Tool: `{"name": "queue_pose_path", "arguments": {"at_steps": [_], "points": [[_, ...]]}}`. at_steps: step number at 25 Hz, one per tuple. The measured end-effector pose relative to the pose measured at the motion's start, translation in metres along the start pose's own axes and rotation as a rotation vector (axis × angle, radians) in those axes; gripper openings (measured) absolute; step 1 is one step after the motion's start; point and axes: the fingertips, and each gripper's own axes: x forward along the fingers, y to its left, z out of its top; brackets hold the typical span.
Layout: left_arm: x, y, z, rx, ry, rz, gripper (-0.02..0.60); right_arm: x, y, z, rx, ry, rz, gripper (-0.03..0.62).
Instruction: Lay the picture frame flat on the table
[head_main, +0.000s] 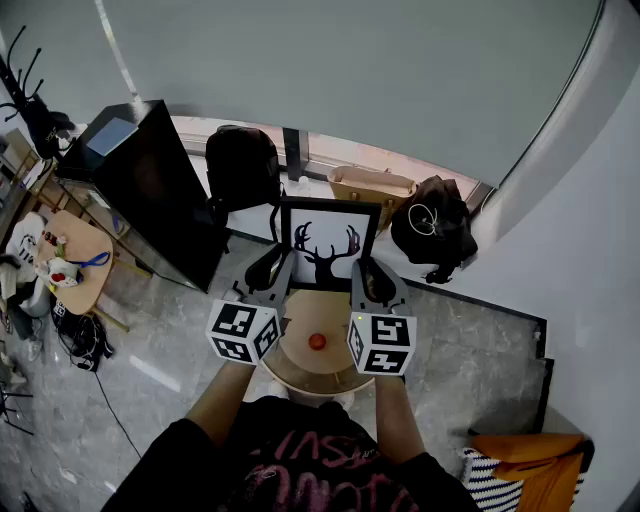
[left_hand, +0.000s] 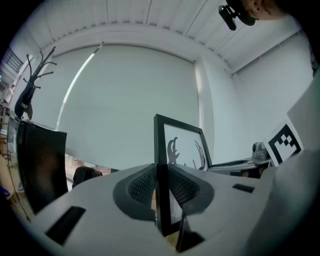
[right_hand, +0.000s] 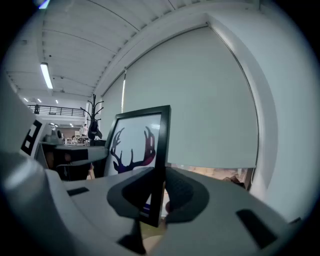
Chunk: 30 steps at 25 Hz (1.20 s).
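Head view: round wooden table (head_main: 291, 376) with a small red round object (head_main: 317, 341) at its middle. At the table's far rim, left gripper (head_main: 270, 267) and right gripper (head_main: 371, 277) each clamp a side rail of the upright picture frame (head_main: 328, 243). Frame likely stiff, light, smooth, possibly glazed; side rails suit the grip.

Black picture frame (head_main: 328, 243): smooth moulding, faint sheen; print on white matt paper. Shells of left gripper (left_hand: 161, 190) and right gripper (right_hand: 159, 192): matt grey plastic; pads (left_hand: 141, 187) black, textured. Round table (head_main: 300, 372): pale smooth wood. Grey floor (head_main: 170, 350): polished, stone-like.
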Motion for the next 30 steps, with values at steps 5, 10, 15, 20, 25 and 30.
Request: {"name": "queue_pose_path", "arguments": {"at_steps": [5, 10, 15, 20, 25, 30], "points": [[-0.001, 0.002, 0.003, 0.0, 0.0, 0.001, 0.074, 0.001, 0.003, 0.003, -0.004, 0.001, 0.002, 0.081], [-0.004, 0.0, 0.007, 0.003, -0.007, 0.001, 0.074, -0.003, 0.003, 0.007, -0.005, -0.007, 0.004, 0.081], [-0.004, -0.001, 0.005, 0.004, -0.015, 0.003, 0.072, -0.005, 0.003, 0.004, -0.013, -0.025, 0.004, 0.083], [-0.004, 0.0, 0.004, 0.006, -0.011, 0.004, 0.072, -0.003, 0.003, 0.002, -0.004, -0.015, 0.004, 0.083], [-0.002, 0.0, -0.002, -0.003, 0.004, 0.008, 0.072, 0.0, 0.002, -0.004, 0.004, 0.004, 0.007, 0.083], [-0.002, 0.001, -0.005, -0.002, 0.007, 0.009, 0.072, 0.001, 0.003, -0.007, 0.007, 0.007, 0.01, 0.083]]}}
